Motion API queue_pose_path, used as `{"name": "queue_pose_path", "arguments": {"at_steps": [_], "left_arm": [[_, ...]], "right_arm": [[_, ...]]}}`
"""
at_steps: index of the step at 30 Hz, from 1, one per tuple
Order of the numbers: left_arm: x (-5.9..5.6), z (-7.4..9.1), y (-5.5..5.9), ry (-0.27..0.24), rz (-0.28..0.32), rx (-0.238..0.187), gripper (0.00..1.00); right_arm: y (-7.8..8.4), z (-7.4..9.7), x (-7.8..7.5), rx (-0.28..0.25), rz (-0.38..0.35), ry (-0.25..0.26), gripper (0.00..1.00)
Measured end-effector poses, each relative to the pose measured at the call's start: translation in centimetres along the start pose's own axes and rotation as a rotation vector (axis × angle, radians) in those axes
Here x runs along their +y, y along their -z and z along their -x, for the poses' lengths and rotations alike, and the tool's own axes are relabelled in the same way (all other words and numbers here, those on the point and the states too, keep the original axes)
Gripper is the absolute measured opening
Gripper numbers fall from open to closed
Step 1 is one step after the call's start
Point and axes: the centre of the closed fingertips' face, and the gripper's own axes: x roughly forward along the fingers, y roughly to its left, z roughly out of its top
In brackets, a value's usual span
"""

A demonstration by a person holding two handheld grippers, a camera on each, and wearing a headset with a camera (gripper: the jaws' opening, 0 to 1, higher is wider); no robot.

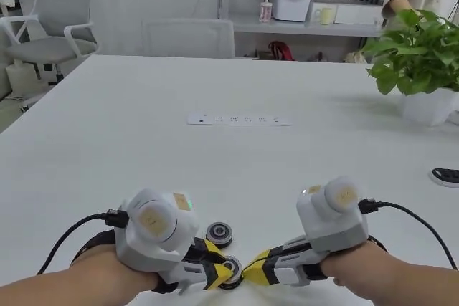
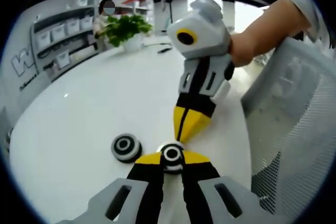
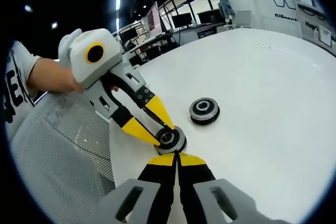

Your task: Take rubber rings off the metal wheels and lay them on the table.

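A small metal wheel with a black rubber ring sits near the table's front edge, and my left gripper is shut on it. The left gripper view has this wheel between its own yellow tips. My right gripper is shut, its tips against the wheel's rim from the right. Its own view shows the jaws together just below the wheel; whether they pinch the ring I cannot tell. A second ringed wheel lies flat on the table just beyond.
A white power strip lies mid-table. A potted plant stands at the far right, with a dark object at the right edge. A white chair is at the far side. A mesh chair is close behind the grippers.
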Motion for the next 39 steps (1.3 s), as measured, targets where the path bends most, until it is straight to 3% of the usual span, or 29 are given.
{"name": "queue_pose_path", "arguments": {"at_steps": [5,7,8,33,35,36,37,39], "left_arm": [[0.0,0.0,0.0,-0.005,0.000,0.002,0.12],[0.0,0.0,0.0,-0.005,0.001,0.002,0.12],[0.0,0.0,0.0,-0.006,0.001,0.003,0.12],[-0.1,0.0,0.0,-0.023,-0.005,0.035,0.11],[-0.2,0.0,0.0,-0.020,-0.007,0.035,0.11],[-0.2,-0.1,0.0,-0.022,-0.006,0.033,0.11],[-0.2,0.0,0.1,-0.020,-0.007,0.039,0.11],[-0.1,-0.1,0.0,-0.022,-0.002,0.029,0.11]], "right_arm": [[-0.3,0.2,-0.3,-0.032,-0.078,0.002,0.00],[-1.2,0.3,-0.2,-0.088,-0.135,-0.009,0.00],[-1.2,0.3,-0.3,-0.085,-0.152,-0.007,0.00],[-1.6,-0.1,1.1,-0.088,-0.180,-0.054,0.00],[-1.8,-0.2,1.6,-0.092,-0.172,-0.073,0.00],[-3.0,-0.3,3.7,-0.138,-0.200,-0.188,0.00],[-2.8,-0.3,2.8,-0.128,-0.204,-0.113,0.00],[-2.7,-0.5,3.0,-0.106,-0.156,-0.115,0.00]]}}
